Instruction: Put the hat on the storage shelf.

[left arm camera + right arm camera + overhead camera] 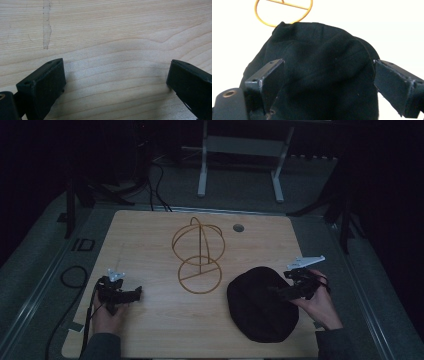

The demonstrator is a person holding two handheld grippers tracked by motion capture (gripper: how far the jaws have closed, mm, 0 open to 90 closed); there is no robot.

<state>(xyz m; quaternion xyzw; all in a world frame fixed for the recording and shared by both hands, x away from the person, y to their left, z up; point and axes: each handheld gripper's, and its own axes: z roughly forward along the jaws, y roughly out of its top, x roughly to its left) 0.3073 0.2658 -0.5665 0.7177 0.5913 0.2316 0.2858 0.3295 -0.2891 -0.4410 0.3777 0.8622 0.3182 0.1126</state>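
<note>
While the left tool (134,294) idles wide on the surface (150,330), the right tool (278,291) gapes over the black beanie (257,312), unclamped; next, probably grip its edge near the wire hat stand (199,254).

The wire stand (199,255) sits in the middle of the table (150,330). The hat (260,307) lies on the table at four o'clock from the stand, just beside its ring. A small round hole (238,227) is at one o'clock from the stand.
</note>
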